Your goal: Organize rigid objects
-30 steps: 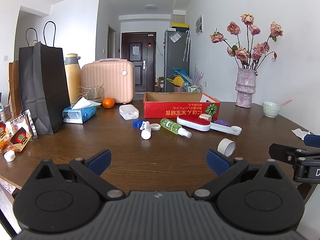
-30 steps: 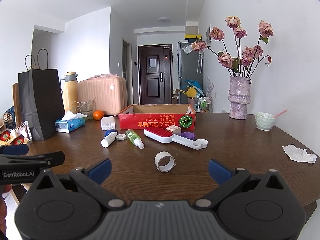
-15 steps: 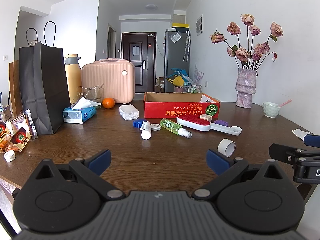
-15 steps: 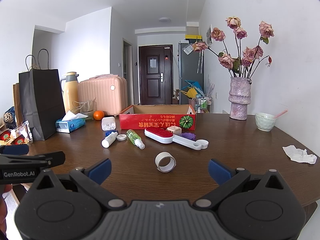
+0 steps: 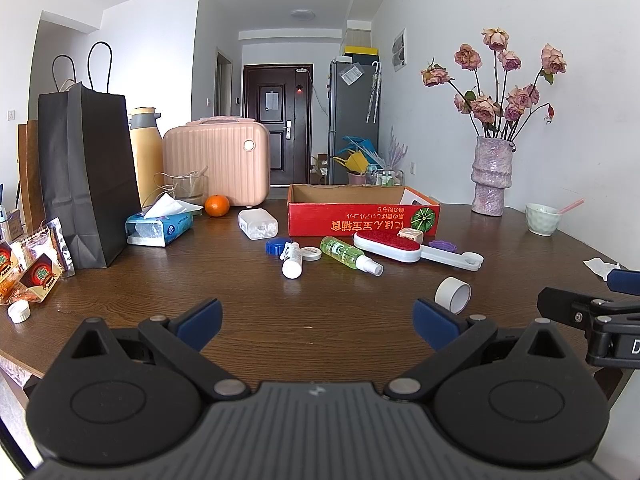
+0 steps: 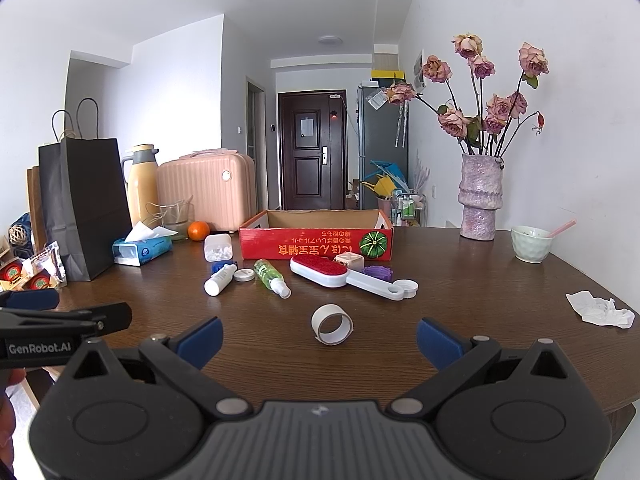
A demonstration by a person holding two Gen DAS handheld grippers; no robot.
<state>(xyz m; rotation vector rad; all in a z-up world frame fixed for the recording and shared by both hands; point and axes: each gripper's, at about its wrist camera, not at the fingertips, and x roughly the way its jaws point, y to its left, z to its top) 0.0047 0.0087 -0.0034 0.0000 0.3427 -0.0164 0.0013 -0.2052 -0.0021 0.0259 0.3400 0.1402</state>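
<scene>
Nothing has moved since the earlier frames: both views match them and every item lies where it did. Each hand-held gripper hangs low over the near edge of the desk (image 6: 500, 280), fingers spread wide and holding nothing: the left hand-held gripper (image 5: 318, 318) faces bare wood, and the right hand-held gripper (image 6: 319, 338) frames the tape roll (image 6: 332, 324), which lies just ahead of its fingertips, between them and apart from both. Farther back, in a loose row before the red cardboard box (image 6: 316, 236), lie a white tube (image 6: 219, 280), a green spray bottle (image 6: 271, 276), a red-topped lint brush (image 6: 320, 271) and small caps; all rest on the desk, none yet in the box. From the left view the tape roll (image 5: 453, 294) sits to the right of that gripper's right finger, so the right side is better placed, I judge. Risks: the roll stands on its edge and may roll away if a fingertip nudges it before the fingers close; a grip across its thin wall could squash or flip it; and the two grippers sit close enough side by side to collide if both reach inward.
</scene>
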